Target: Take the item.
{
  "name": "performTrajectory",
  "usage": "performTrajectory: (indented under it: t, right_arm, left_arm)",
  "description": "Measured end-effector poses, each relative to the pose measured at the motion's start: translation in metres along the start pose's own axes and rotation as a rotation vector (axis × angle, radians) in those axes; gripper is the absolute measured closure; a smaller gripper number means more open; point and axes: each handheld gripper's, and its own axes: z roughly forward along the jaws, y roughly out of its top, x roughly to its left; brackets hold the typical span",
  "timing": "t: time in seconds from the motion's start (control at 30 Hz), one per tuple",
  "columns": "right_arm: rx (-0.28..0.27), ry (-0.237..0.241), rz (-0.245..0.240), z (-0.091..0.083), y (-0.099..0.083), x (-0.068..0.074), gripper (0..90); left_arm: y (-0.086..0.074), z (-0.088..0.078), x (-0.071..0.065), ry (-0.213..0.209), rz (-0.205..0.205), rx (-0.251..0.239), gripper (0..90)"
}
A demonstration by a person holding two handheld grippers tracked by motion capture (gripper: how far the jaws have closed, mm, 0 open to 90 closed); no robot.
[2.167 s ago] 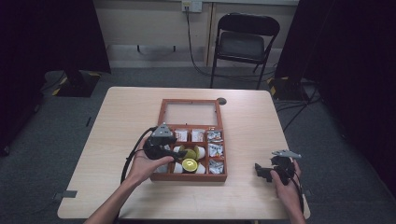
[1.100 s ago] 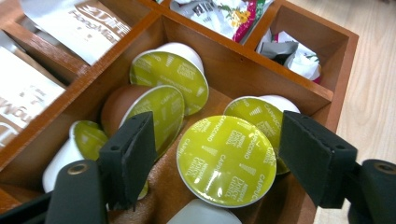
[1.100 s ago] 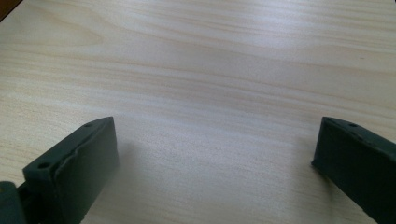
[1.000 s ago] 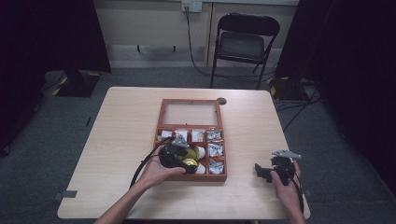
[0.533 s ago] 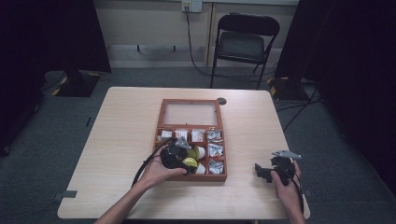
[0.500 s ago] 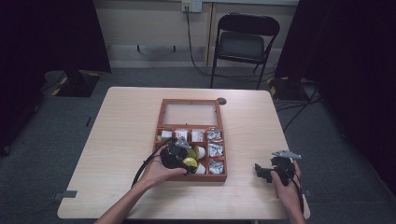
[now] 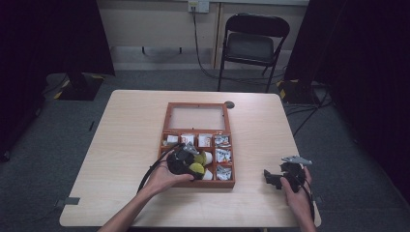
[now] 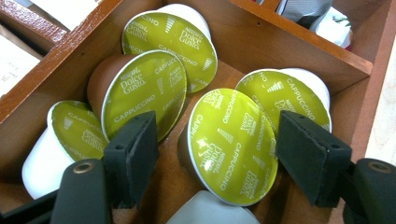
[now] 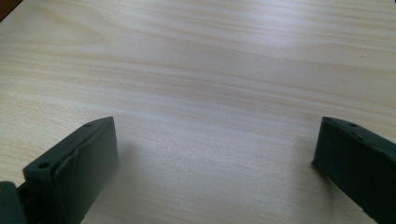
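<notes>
A: Start nearest the person. What is the left hand doing?

B: The left gripper (image 8: 215,154) hangs over the near left compartment of the wooden box (image 7: 168,113), tipped down into it. Its jaws have just been closing, and a green-lidded coffee capsule (image 8: 232,145) stands on edge between them. The right pad sits just at the capsule's rim and the left pad is a little off its other side, so I cannot tell whether they press on it yet.

A: And what lies around that capsule?

B: Four more of the same green-lidded sort share the compartment. One with a brown body (image 8: 142,93) leans just left of it, one white-bodied (image 8: 65,140) lies at the far left against the wall, one (image 8: 170,39) rests behind at the back wall, and one (image 8: 287,95) sits behind the right jaw. A plain white capsule (image 8: 210,212) shows below, at the near edge.

A: The other hand?

B: The right gripper (image 7: 285,176) rests low over the bare table (image 7: 121,135), near its right front corner and well apart from the box. In the right gripper view its jaws stand spread wide, with only wood grain between them.

A: Farther out?

B: The box's other compartments hold small packets (image 7: 222,155), and its glass-paned lid (image 7: 197,117) lies open toward the back. Beyond the table stands a folding chair (image 7: 254,46) before the wall.
</notes>
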Motion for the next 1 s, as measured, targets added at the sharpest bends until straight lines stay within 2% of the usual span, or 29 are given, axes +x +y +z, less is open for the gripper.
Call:
performTrajectory:
  t: [0.33, 0.43, 0.8, 1.0]
  right_arm:
    - [0.0, 0.0, 0.0, -0.0001, -0.0001, 0.0001, 0.0]
    - [0.0, 0.0, 0.0, -0.0002, -0.0001, 0.0001, 0.0]
    - [0.001, 0.0, 0.002, -0.0003, -0.0002, 0.0002, 0.0]
    - [0.001, 0.0, 0.002, -0.0003, -0.0002, 0.0003, 0.0]
  left_arm:
    - [0.0027, 0.0057, -0.0044, 0.043, 0.025, 0.064, 36.2]
    - [0.0024, 0.0056, -0.0041, 0.038, 0.014, 0.055, 36.8]
    - [0.0026, 0.0054, -0.0045, 0.051, 0.024, 0.061, 39.2]
    - [0.0013, 0.0032, -0.0026, 0.038, 0.009, 0.031, 39.3]
